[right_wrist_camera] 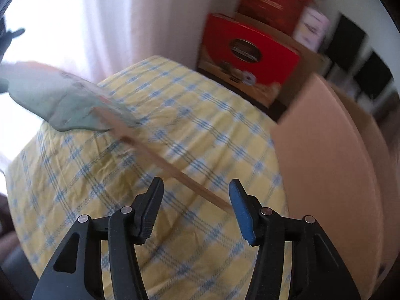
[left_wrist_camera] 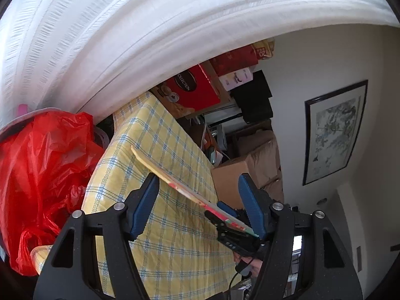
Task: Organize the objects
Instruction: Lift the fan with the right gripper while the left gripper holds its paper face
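Observation:
A flat hand fan on a thin wooden handle (right_wrist_camera: 162,160) lies over a yellow and blue checked cloth (right_wrist_camera: 150,175); its pale green blade (right_wrist_camera: 65,105) is at the left of the right wrist view. In the left wrist view the fan (left_wrist_camera: 175,182) shows edge-on, crossing between my open left gripper's (left_wrist_camera: 200,200) blue pads, with the other gripper's (left_wrist_camera: 232,227) black fingers at its lower end. My right gripper (right_wrist_camera: 196,207) is open; the handle's end reaches its right pad (right_wrist_camera: 241,210). Whether it touches is unclear.
A red plastic bag (left_wrist_camera: 42,170) sits left of the cloth. White curtain (left_wrist_camera: 125,25) hangs behind. Red biscuit boxes (right_wrist_camera: 250,52) and cardboard boxes (right_wrist_camera: 325,175) stack to the right. A framed picture (left_wrist_camera: 335,132) hangs on the wall.

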{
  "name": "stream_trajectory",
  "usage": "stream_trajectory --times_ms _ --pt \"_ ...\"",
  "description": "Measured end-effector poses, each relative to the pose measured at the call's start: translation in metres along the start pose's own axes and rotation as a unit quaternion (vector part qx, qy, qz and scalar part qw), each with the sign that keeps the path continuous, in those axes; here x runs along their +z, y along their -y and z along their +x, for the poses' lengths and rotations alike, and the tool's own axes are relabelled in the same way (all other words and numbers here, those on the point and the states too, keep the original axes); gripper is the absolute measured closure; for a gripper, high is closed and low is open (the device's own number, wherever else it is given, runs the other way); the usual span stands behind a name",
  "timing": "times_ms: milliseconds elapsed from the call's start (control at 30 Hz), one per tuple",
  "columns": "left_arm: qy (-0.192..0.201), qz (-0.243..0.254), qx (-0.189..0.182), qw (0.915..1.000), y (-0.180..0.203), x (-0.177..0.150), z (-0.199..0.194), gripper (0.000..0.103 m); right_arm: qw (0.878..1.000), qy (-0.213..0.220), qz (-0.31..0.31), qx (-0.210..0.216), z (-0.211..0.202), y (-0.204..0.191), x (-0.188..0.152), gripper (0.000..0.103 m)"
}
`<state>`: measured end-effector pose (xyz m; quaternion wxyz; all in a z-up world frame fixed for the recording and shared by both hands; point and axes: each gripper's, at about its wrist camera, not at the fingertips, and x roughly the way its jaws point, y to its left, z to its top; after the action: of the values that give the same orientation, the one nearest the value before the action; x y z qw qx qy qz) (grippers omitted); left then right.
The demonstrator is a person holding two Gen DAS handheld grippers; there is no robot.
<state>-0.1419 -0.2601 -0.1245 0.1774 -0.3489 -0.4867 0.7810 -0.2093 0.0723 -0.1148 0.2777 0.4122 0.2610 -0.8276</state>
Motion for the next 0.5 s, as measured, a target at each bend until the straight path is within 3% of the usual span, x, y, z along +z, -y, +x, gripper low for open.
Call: stream_trajectory --times_ms 100,167,200,367,500 --pt "-0.001 -0.003 0.008 1.0000 -0.001 0.000 0.002 0.041 0.999 -0.004 -0.034 -0.001 0.009 -0.013 0.011 0.051" --pt "-0.002 -0.008 0.012 0.9999 -0.004 0.000 0.003 0.041 0.999 -0.012 -0.040 0.012 0.021 -0.016 0.018 0.074" --pt "-0.003 -0.011 0.009 0.9999 -0.006 0.000 0.003 0.041 0.999 -0.016 -0.043 0.022 0.026 -0.018 0.021 0.079" --pt "-0.004 -0.021 0.022 0.9995 -0.016 -0.002 0.004 0.040 0.998 -0.011 -0.053 0.015 0.025 -0.028 0.020 0.081" --pt "-0.006 -0.045 0.031 0.9985 -0.031 -0.006 0.008 0.030 0.998 0.007 -0.068 -0.005 0.015 -0.038 0.011 0.086"
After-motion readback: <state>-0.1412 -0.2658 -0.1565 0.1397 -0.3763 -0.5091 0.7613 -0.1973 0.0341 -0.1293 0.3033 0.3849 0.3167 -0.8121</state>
